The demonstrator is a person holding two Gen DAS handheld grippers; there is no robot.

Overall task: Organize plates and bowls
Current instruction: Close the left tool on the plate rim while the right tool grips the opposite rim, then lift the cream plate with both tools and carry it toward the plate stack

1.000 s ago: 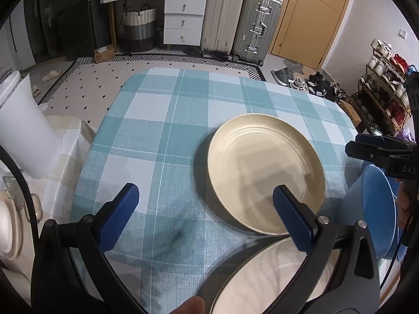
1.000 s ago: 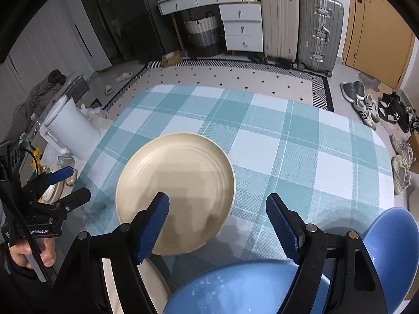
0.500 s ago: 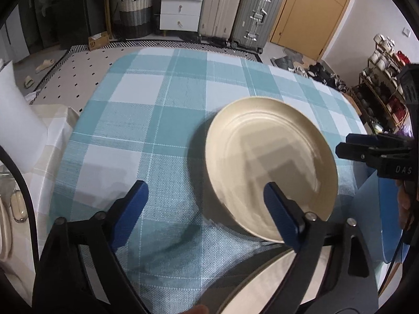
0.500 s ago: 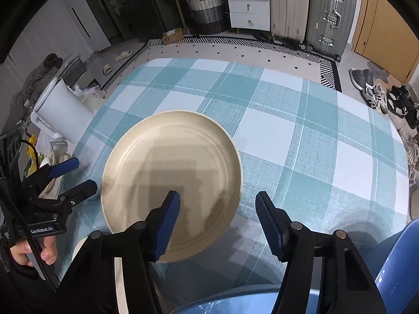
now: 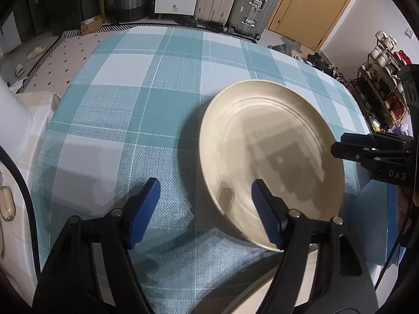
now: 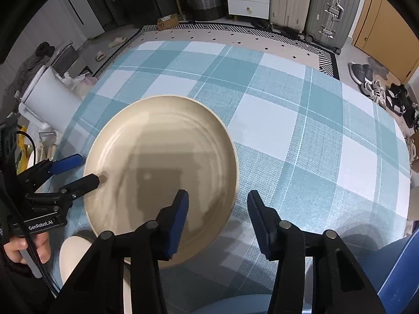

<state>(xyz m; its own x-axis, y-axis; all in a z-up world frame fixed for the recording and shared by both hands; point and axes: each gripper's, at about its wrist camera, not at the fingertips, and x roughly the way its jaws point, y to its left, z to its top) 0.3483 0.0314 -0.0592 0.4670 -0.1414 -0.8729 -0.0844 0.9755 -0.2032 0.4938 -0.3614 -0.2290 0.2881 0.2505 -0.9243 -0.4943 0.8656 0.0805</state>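
Observation:
A cream plate [image 5: 269, 157] lies flat on the blue-and-white checked tablecloth [image 5: 146, 99]. My left gripper [image 5: 205, 204] straddles the plate's left rim, one finger over the plate and one over the cloth. Its jaws are closing and the pads are clear of the rim. From the other side, my right gripper [image 6: 217, 217] straddles the near right rim of the cream plate [image 6: 162, 162] the same way. Its jaws are closing too, with a gap still showing at the outer pad. Each view shows the other gripper at the plate's edge: the right gripper [image 5: 337, 147] and the left gripper [image 6: 87, 170].
A second cream dish [image 6: 70, 256] sits at the near table edge under the grippers. Blue dishes [image 6: 400, 274] stand at the near right corner. A white bin [image 6: 49, 96] is beside the table on the left, with suitcases [image 6: 330, 7], drawers and shoes on the floor beyond.
Both grippers have sunk toward the cream plate, which fills more of each view. Both pairs of jaws have narrowed around its rim. The plate has not moved.

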